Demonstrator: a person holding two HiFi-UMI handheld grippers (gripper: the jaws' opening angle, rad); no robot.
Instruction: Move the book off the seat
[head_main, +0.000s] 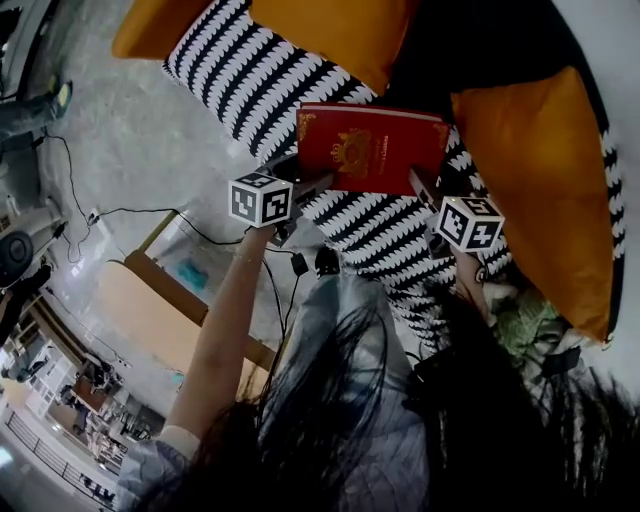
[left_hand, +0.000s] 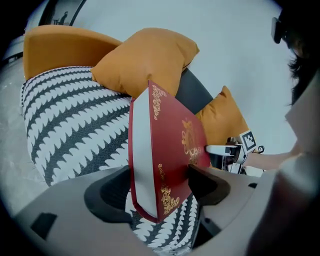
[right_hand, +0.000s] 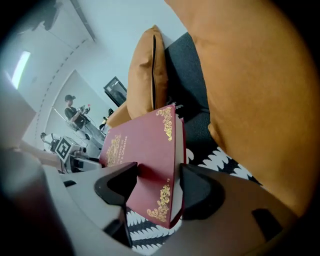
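While the book hangs over the striped seat, resting on it or just lifted I cannot tell, each near corner sits between a pair of jaws. The right hand-held gripper is clamped on its corner, pads against both covers; the left hand-held gripper stands at its widest astride the other corner, one pad touching the top cover, the other seemingly just off, so I judge it not gripping. The step is best done by closing the left squarely on the covers first; then raising both ends together and level, so the book does not twist; then drawing it towards the person, clear of the orange cushions. Counted: one book; two hand-held grippers; one seat; three cushions.
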